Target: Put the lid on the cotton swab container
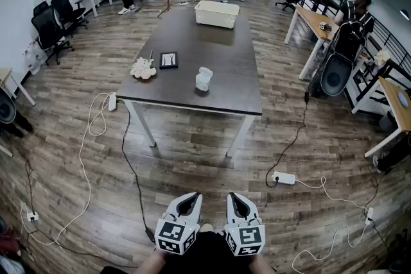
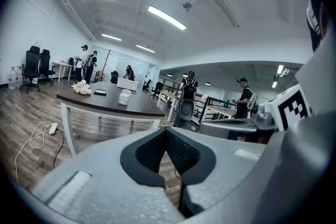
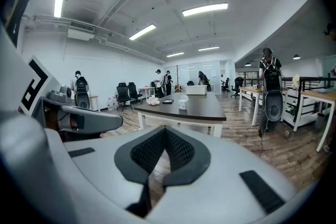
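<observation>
The cotton swab container (image 1: 203, 79), a small whitish clear tub, stands near the front edge of the long dark table (image 1: 225, 61), far ahead of me. It also shows small in the left gripper view, container (image 2: 125, 97), and in the right gripper view, container (image 3: 182, 103). I cannot make out a separate lid. My left gripper (image 1: 190, 198) and right gripper (image 1: 234, 198) hang side by side low in the head view, well short of the table. Both are shut with nothing between the jaws, left gripper (image 2: 167, 132) and right gripper (image 3: 166, 130).
On the table lie a bunch of pale flowers (image 1: 143, 68), a black flat frame (image 1: 168, 59) and a white basket (image 1: 217, 13) at the far end. Cables and power strips (image 1: 283, 178) cross the wood floor. Office chairs (image 1: 48, 27), side desks and several people stand around the room.
</observation>
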`<state>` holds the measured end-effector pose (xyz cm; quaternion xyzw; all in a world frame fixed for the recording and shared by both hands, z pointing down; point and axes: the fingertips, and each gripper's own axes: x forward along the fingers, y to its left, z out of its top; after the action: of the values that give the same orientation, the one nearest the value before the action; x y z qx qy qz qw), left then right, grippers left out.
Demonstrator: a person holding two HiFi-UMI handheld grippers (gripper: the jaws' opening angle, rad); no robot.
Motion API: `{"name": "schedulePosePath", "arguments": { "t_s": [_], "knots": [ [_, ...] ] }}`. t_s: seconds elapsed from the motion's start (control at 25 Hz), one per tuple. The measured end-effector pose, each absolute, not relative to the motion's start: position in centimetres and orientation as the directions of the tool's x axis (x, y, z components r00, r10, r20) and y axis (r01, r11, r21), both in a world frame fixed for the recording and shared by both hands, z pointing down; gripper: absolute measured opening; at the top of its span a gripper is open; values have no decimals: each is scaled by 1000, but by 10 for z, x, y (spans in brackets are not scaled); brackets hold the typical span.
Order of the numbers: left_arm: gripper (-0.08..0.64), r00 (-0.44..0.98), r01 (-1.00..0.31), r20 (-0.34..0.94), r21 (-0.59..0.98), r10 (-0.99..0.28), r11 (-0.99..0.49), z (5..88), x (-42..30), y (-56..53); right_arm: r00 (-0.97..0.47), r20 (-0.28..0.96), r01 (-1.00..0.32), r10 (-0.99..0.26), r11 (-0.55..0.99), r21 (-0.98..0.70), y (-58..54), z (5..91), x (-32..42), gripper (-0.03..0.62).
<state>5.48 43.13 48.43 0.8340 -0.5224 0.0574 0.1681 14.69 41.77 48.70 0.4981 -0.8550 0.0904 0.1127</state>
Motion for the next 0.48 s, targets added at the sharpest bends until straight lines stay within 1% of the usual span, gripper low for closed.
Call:
{"name": "schedulePosePath", "arguments": {
  "t_s": [0.32,0.48],
  "knots": [
    [8,444,-892,267,220,-855,-395,486,53,429,-491,286,-866,-823,496,-58,415,492,141,6],
    [8,427,-899,260,221,-866,-378,485,52,427,-505,268,-860,-820,504,-80,411,489,143,6]
  ]
}}
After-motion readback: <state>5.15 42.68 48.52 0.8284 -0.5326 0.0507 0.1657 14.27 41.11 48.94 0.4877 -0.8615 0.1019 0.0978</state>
